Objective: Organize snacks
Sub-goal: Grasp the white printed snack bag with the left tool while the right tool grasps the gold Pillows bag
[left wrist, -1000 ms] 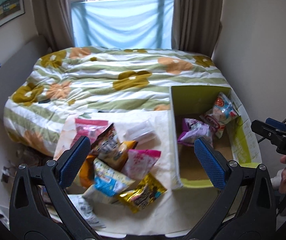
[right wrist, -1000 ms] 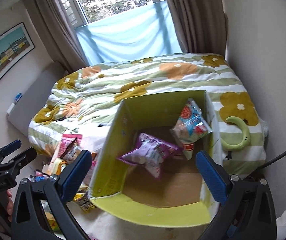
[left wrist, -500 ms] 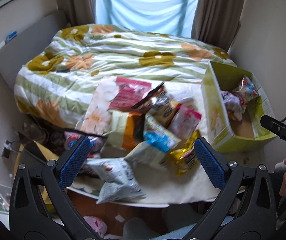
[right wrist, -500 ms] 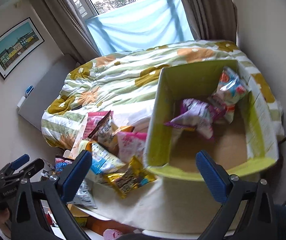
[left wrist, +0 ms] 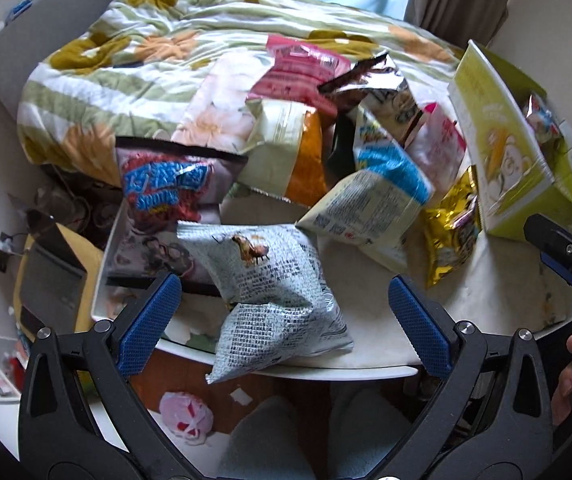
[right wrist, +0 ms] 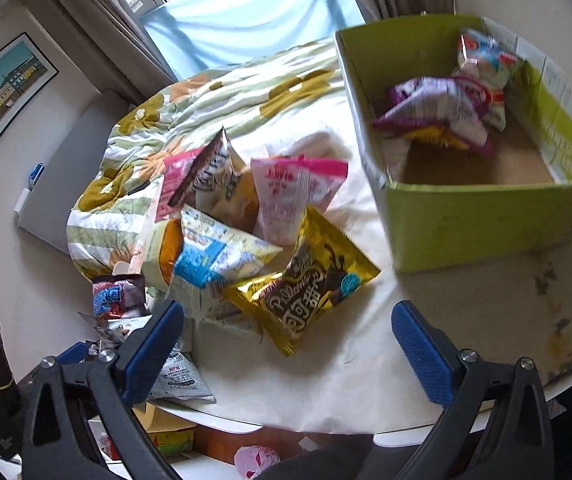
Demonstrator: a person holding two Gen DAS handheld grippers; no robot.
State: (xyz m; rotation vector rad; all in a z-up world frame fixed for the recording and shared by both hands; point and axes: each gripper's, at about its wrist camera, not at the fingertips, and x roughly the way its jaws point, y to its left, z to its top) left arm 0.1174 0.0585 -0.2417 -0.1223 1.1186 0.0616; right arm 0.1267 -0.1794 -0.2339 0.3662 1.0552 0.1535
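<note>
A: Which packet is in hand, and where does it lie?

B: I judge it to be the silver snack bag [left wrist: 273, 292], at the near edge of the white table [left wrist: 506, 280], partly overhanging it, well left of the green cardboard box [right wrist: 486, 220]. Its print is blurred, so I cannot read the brand.

A: How should it be taken?

B: Come down so the pads straddle the puffed middle, not the overhanging corner, and close gently; a slippery bag could slide off the edge.

A: And the tongs?

B: The left gripper [left wrist: 281, 316] stands wide apart, the bag between its fingers but seemingly untouched. The right gripper [right wrist: 286, 344] is equally spread and empty, above bare table near the gold snack packet [right wrist: 306, 280], in front of the box.
</note>
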